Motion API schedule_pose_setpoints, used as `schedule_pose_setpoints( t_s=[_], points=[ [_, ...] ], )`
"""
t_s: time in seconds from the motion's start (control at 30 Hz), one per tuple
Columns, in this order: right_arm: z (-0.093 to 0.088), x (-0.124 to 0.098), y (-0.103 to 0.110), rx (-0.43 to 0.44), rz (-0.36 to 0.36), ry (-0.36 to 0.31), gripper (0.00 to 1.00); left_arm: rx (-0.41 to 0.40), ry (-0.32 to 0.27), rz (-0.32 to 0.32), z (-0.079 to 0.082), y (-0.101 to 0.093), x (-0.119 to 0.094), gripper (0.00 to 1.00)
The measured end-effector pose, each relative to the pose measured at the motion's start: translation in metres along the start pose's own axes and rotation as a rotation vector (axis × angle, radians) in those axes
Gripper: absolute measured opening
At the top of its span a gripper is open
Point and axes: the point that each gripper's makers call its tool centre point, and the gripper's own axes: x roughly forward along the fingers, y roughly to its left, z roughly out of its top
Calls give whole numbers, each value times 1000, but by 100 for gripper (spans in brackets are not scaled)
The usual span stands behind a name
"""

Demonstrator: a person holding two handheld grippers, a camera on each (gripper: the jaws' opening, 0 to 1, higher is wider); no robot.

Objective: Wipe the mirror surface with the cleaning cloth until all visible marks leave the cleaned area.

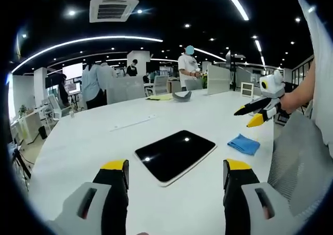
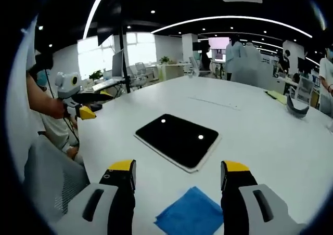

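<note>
A blue cleaning cloth (image 2: 190,215) is seen flat on the white table (image 2: 270,146), directly ahead of the right gripper (image 2: 179,173), whose jaws are spread and empty. Just beyond the cloth lies the dark mirror (image 2: 178,139), its long axis running diagonally, well in from the table's edges. The left gripper (image 1: 177,172), also spread, is judged farther from the cloth.

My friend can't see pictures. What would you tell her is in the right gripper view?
A dark mirror lies flat on a big white table, and a blue cleaning cloth sits just in front of it, between the open jaws of the right hand-held gripper. The left hand-held gripper hangs off to the left, with people standing far behind.
</note>
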Motion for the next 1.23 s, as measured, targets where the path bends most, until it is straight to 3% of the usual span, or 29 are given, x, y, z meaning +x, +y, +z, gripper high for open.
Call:
schedule_pose_setpoints(
  t_s=[0.67, 1.23],
  points=[
    [30, -2, 9, 31, 5, -82, 77, -6, -44, 25, 19, 6, -8, 79],
    [28, 1, 6, 32, -6, -80, 74, -3, -27, 34, 14, 7, -9, 79]
  ],
)
